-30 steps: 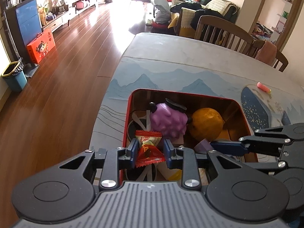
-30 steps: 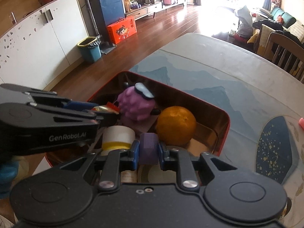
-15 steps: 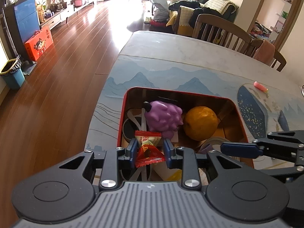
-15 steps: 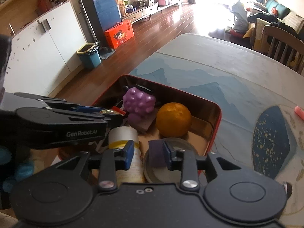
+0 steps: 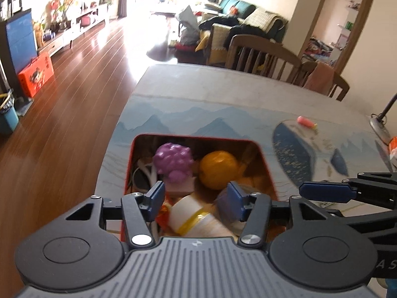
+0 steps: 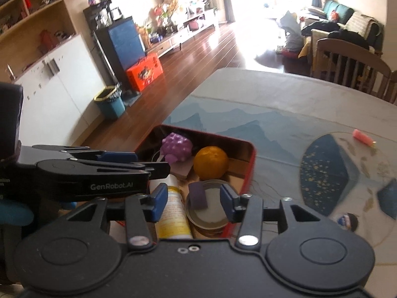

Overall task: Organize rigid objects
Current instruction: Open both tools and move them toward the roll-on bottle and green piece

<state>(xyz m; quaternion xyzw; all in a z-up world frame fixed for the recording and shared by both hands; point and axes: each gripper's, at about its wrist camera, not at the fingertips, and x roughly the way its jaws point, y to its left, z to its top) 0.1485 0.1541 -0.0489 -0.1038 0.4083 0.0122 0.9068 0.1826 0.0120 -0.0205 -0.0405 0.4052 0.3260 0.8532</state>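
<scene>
Both grippers empty, jaws just opening: left gripper (image 5: 196,200), right gripper (image 6: 191,201) half-wide over red-rimmed tin box (image 6: 250,164). Small pink tube (image 6: 362,136) lies far right on table, right gripper nearer.

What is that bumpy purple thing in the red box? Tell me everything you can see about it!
The bumpy purple toy looks like a little bunch of grapes, covered in round lumps, with a smooth, rubbery-looking skin. It sits at the far end of the red box, on top of a flat pinkish block. An orange lies right beside it, so close they seem to touch. White curved pieces show next to it on the other side. No tool is holding or touching it.
</scene>
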